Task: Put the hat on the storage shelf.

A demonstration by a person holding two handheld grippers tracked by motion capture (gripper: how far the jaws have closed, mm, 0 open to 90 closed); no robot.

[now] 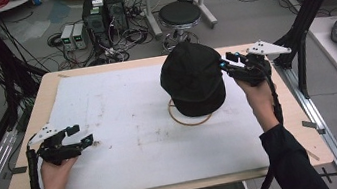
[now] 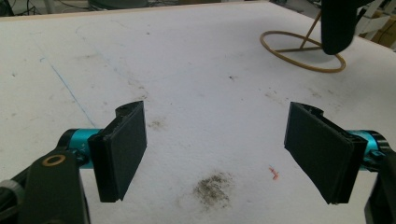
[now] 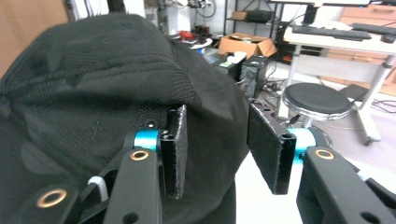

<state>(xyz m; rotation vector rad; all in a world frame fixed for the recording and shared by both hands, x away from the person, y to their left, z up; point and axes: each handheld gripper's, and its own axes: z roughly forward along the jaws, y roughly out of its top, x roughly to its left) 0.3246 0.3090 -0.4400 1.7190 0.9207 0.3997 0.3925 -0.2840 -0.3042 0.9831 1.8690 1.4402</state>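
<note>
White sheeting [image 1: 125, 126], stained and scuffed, covered most of the wooden table [image 1: 49, 87]. Nearest the person, the left gripper [image 1: 80, 134] hung low over the sheet's left side, its jaws spread wide with nothing between them; in the left gripper view a dark smudge [image 2: 214, 186] and a small red scrap [image 2: 274, 173] lay on the sheet between the two pads [image 2: 122, 149]. Farther in, right of centre, a black cap [image 1: 193, 78] sat raised on a thin wooden stand whose ring base [image 1: 186, 120] rested on the sheet. The right gripper [image 1: 223, 63] was held at the cap's right edge. In the right gripper view its jaws stood apart, the left one against the cap's fabric [image 3: 84, 93], the other clear of it. Beyond the table, a round black stool [image 1: 180, 14] and boxes of electronics [image 1: 104, 15] stood among cables on the floor.
</note>
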